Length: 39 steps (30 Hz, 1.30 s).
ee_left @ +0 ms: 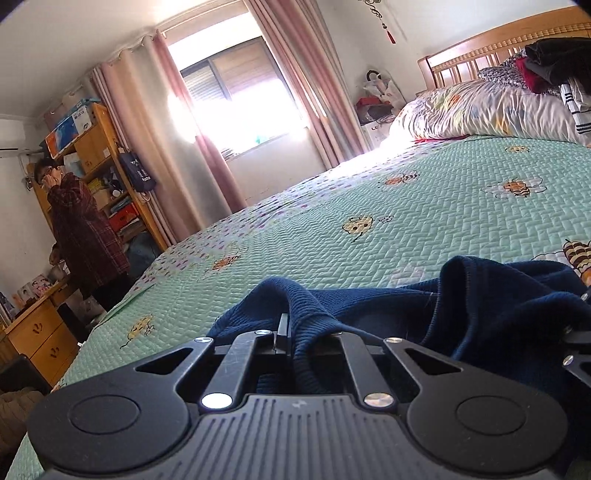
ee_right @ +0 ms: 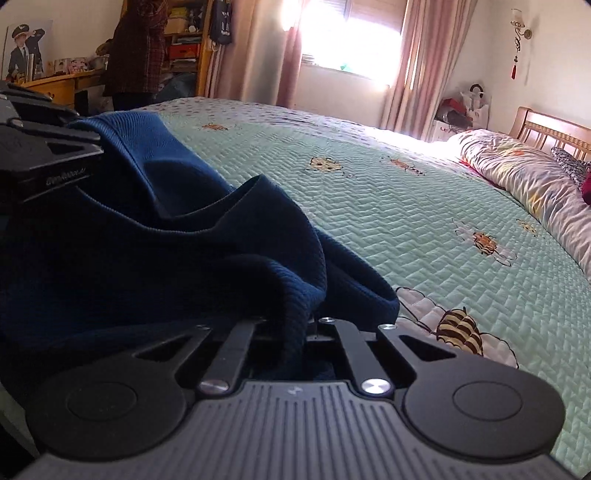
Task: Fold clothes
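Gripping the navy sweater (ee_left: 498, 314) over the green bedspread (ee_left: 406, 206), left gripper (ee_left: 295, 339) and right gripper (ee_right: 295, 325) both have jaws clamped on its knit edge.

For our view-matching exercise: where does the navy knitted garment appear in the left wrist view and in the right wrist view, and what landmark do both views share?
Left wrist view: navy knitted garment at lower centre and right, a fold running between the fingers.
Right wrist view: the garment fills the left and centre, reaching the fingers.
Shared landmark: the bright window with pink curtains beyond the bed.
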Each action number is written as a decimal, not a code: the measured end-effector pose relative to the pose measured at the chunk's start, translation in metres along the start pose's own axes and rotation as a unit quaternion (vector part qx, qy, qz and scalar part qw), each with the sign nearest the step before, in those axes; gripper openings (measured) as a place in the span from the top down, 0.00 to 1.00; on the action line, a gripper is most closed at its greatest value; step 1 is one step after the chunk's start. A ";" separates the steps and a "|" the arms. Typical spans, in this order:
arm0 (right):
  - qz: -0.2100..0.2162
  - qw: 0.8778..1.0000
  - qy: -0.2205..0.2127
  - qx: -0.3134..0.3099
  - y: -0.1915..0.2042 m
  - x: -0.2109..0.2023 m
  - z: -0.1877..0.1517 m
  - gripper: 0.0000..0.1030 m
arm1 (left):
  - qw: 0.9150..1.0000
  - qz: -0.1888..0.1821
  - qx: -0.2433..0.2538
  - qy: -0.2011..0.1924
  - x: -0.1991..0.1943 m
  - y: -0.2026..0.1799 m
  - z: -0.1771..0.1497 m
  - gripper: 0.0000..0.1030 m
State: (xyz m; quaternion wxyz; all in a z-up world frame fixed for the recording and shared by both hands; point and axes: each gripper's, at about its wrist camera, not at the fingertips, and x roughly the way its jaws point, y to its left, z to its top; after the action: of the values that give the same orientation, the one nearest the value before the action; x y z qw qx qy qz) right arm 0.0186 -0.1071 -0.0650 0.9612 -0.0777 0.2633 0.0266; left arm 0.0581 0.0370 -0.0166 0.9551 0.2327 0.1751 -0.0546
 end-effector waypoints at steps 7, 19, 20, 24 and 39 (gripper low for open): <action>-0.035 0.997 -0.073 -0.022 -0.005 -0.041 0.013 0.96 | 0.999 -0.007 -0.037 -0.001 -0.007 0.000 -0.004 0.94; -0.059 0.992 -0.092 -0.062 0.003 -0.058 0.026 0.95 | 0.998 -0.026 -0.063 0.004 -0.014 0.010 -0.021 0.93; -0.060 0.992 -0.092 -0.060 0.004 -0.058 0.026 0.95 | 0.998 -0.027 -0.063 0.006 -0.014 0.012 -0.020 0.93; -0.055 0.992 -0.097 -0.059 0.008 -0.063 0.028 0.95 | 0.998 -0.018 -0.057 0.002 -0.019 0.012 -0.015 0.93; -0.056 0.992 -0.094 -0.060 0.009 -0.067 0.025 0.95 | 0.998 -0.023 -0.065 -0.004 -0.025 0.006 -0.016 0.93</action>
State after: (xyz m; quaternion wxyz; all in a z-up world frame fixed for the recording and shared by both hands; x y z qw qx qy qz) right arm -0.0273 -0.0951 -0.0102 0.9754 -0.1467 0.1647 -0.0040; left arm 0.0313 0.0502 -0.0186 0.9672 0.1661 0.1802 -0.0664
